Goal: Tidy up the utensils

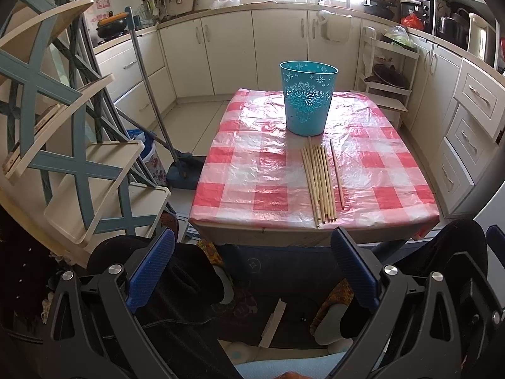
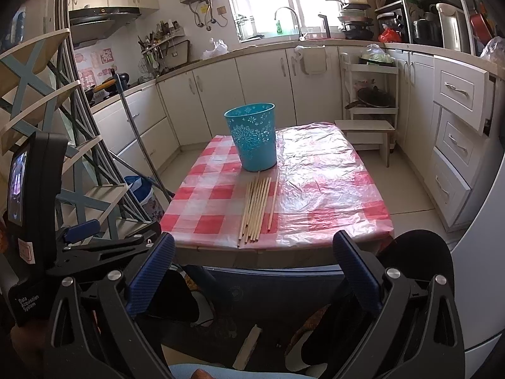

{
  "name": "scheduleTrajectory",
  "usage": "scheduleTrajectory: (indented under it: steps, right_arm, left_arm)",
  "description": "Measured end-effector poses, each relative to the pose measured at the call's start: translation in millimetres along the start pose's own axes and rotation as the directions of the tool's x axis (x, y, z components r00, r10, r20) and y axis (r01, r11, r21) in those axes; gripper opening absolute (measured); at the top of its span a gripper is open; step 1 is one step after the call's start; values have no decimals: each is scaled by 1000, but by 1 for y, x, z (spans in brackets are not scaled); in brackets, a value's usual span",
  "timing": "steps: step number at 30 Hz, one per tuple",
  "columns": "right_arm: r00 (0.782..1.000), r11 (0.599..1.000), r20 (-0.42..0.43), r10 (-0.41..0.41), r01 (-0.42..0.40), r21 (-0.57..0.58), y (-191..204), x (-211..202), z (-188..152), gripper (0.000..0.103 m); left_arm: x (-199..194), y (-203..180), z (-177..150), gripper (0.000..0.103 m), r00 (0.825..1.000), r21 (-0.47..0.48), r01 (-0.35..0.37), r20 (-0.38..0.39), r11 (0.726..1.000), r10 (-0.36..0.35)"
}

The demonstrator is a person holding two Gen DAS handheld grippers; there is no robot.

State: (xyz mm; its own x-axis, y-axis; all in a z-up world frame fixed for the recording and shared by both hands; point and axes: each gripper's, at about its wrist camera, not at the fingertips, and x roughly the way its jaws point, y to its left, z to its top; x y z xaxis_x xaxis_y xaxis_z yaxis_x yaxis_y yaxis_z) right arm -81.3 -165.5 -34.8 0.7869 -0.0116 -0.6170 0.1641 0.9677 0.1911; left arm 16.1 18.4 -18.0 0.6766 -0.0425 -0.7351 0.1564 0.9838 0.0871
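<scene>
The wooden chopsticks (image 1: 322, 180) lie in a loose row on the checked counter (image 1: 240, 164), just in front of the upright teal basket (image 1: 307, 98), one stick slightly apart. Both the left claw (image 1: 252, 268) and right claw (image 2: 252, 271) hang wide and empty short of the counter's near edge, so a careful pinch near a stick's middle seems best. The basket's inside is hidden.

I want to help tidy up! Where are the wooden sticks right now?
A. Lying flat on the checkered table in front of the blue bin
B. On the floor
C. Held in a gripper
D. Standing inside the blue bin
A: the wooden sticks lie flat on the checkered table, just in front of the blue bin, and neither gripper touches them.
</scene>
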Motion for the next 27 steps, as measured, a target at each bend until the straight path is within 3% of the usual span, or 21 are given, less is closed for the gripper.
scheduleTrajectory:
  steps: [9, 11, 16, 19, 27]
  right_arm:
    - [999, 1000, -33, -28, 29, 10, -12, 65, 26, 95]
    - [998, 999, -42, -36, 36, -2, -16, 83, 31, 89]
    - [990, 999, -135, -44, 42, -14, -29, 157, 40, 55]
    - [980, 999, -196, -43, 42, -12, -35, 205, 42, 41]
    - [953, 997, -292, -78, 75, -21, -45, 303, 49, 33]
  left_arm:
    - [39, 9, 20, 95, 1000, -30, -14, -3, 999, 14]
    - [50, 12, 24, 95, 1000, -41, -9, -9, 999, 9]
    - [81, 22, 34, 95, 999, -75, 34, -6, 997, -35]
    - [95, 25, 36, 95, 1000, -85, 27, -15, 996, -28]
    - [127, 28, 40, 95, 995, -115, 49, -79, 992, -58]
